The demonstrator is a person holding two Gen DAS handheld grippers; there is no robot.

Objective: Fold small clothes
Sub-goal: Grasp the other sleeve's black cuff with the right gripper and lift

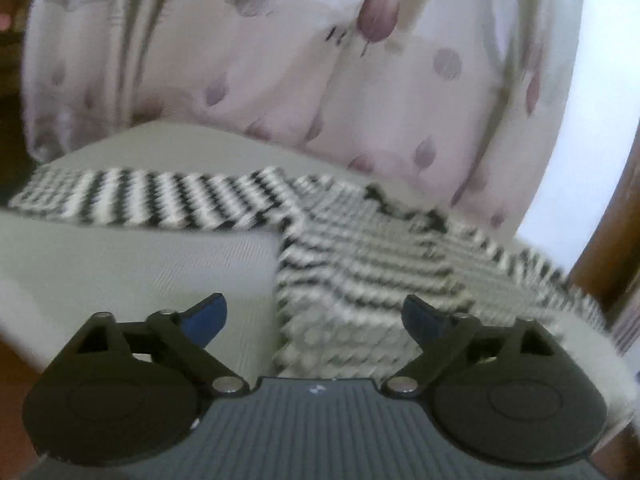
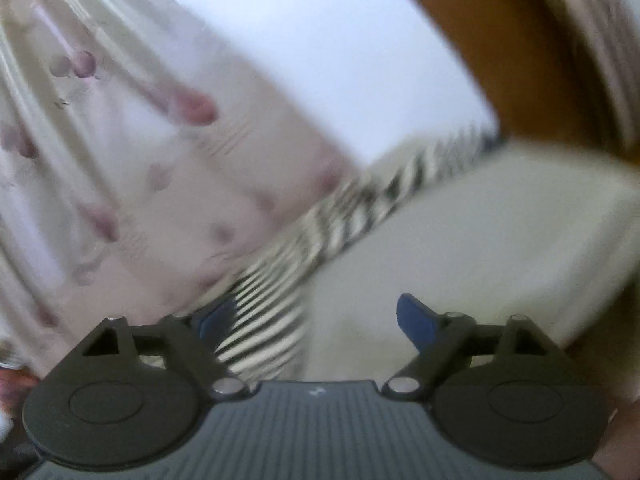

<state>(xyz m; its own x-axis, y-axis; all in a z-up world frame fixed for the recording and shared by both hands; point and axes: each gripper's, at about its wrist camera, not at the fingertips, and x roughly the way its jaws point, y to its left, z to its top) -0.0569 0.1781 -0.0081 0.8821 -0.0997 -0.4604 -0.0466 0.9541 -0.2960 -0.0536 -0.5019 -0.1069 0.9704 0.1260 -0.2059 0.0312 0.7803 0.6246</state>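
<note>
A small black-and-white zigzag knit garment lies spread flat on a pale grey-white table, one sleeve stretching to the left. My left gripper is open and empty, hovering just above the garment's near edge. In the right wrist view, which is blurred, the same garment runs diagonally across the table. My right gripper is open and empty, with its left finger over the garment's edge.
A pale curtain with purple flower prints hangs right behind the table and shows in the right wrist view. A brown wooden frame stands at the right. The table's near edge drops to a reddish floor.
</note>
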